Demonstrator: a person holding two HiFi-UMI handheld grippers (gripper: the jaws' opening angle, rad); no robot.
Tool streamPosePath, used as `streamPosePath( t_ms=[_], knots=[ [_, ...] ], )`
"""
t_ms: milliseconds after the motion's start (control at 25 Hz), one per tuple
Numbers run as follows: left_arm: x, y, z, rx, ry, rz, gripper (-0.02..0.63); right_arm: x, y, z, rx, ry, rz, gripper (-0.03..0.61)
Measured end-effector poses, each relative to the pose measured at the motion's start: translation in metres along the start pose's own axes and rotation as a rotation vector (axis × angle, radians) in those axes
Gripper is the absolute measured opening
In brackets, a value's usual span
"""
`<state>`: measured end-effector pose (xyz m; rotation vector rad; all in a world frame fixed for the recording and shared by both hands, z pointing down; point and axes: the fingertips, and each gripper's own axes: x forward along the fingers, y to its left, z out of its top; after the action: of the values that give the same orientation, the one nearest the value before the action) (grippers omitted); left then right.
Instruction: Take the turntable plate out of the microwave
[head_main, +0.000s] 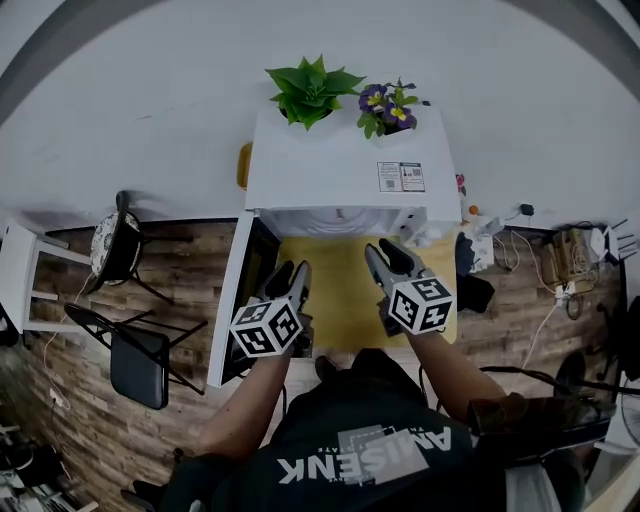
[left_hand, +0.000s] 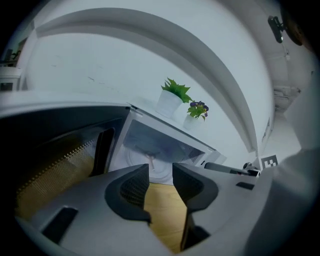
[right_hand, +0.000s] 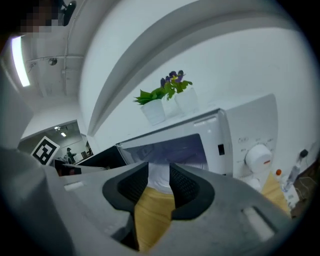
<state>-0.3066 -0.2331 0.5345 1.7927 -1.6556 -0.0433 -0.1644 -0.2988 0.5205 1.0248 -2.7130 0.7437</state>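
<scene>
A: Head view first. Where's the microwave?
B: White microwave at the back of a yellow table, against the wall. Door is swung open to the left. Green plant & purple flowers sit on top. Left gripper and right gripper are side by side over the table, in front of the opening, touching nothing. Folding chair is on the wood floor, well off to the left.
A: Plate?
B: Can't see it from up here, the microwave's top covers the cavity.
A: OK, left gripper view?
B: Left gripper has its jaws apart w/ a narrow-ish gap. Nothing btwn them, just yellow table showing thru. It points at the open cavity. A pale round disc low in there looks like the turntable plate, inside the microwave and well ahead of the jaw tips. Door w/ mesh window is at left, plants above.
A: Right gripper view?
B: Right gripper has a narrow gap too, a bit tighter than the left. It's empty, w/ table & the cavity's pale front edge btwn the pads. The microwave opening is straight ahead, control knob to the right, door at left. Interior is bluish & blurry, so I can't pick the plate out here.
</scene>
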Motion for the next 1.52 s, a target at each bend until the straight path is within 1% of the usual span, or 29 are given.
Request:
streamPosePath(
  t_ms=[80,160,240,400,480,560,640,720,800,880,1000,1040,1200,1400,1520],
  knots=[
    [0.013,0.006,-0.007,-0.026,0.012,0.007,0.155,0.011,-0.011,-0.013,0.046,0.029,0.000,0.135],
    [0.027,0.010,-0.013,-0.050,0.012,0.004,0.160,0.021,-0.019,-0.027,0.069,0.069,0.008,0.170],
    [0.040,0.015,-0.022,-0.101,0.021,-0.003,0.175,0.031,-0.027,-0.042,0.113,0.103,0.014,0.199],
    [0.065,0.028,-0.038,-0.219,0.044,0.002,0.216,0.048,-0.049,-0.067,0.280,0.149,-0.004,0.244],
    [0.078,0.035,-0.043,-0.242,0.051,0.029,0.251,0.056,-0.058,-0.077,0.359,0.168,-0.011,0.259],
    [0.091,0.041,-0.047,-0.243,0.062,0.064,0.294,0.064,-0.068,-0.083,0.427,0.173,-0.026,0.273],
    [0.104,0.045,-0.052,-0.253,0.074,0.080,0.299,0.071,-0.079,-0.092,0.488,0.179,-0.057,0.293],
    [0.116,0.050,-0.060,-0.311,0.083,0.083,0.299,0.077,-0.087,-0.103,0.542,0.195,-0.083,0.308],
    [0.127,0.055,-0.066,-0.388,0.085,0.073,0.299,0.084,-0.089,-0.109,0.587,0.202,-0.084,0.314],
    [0.135,0.060,-0.069,-0.435,0.079,0.074,0.299,0.091,-0.091,-0.112,0.634,0.196,-0.083,0.319],
    [0.144,0.071,-0.070,-0.460,0.066,0.109,0.301,0.103,-0.092,-0.113,0.724,0.177,-0.089,0.319],
    [0.148,0.072,-0.071,-0.465,0.066,0.110,0.301,0.108,-0.092,-0.111,0.744,0.170,-0.090,0.319],
    [0.164,0.067,-0.071,-0.486,0.084,0.076,0.301,0.123,-0.094,-0.106,0.796,0.151,-0.113,0.319],
    [0.179,0.067,-0.078,-0.539,0.122,0.064,0.302,0.130,-0.102,-0.110,0.859,0.135,-0.168,0.319],
    [0.183,0.067,-0.081,-0.555,0.135,0.055,0.304,0.132,-0.104,-0.114,0.878,0.141,-0.175,0.319]
  ],
)
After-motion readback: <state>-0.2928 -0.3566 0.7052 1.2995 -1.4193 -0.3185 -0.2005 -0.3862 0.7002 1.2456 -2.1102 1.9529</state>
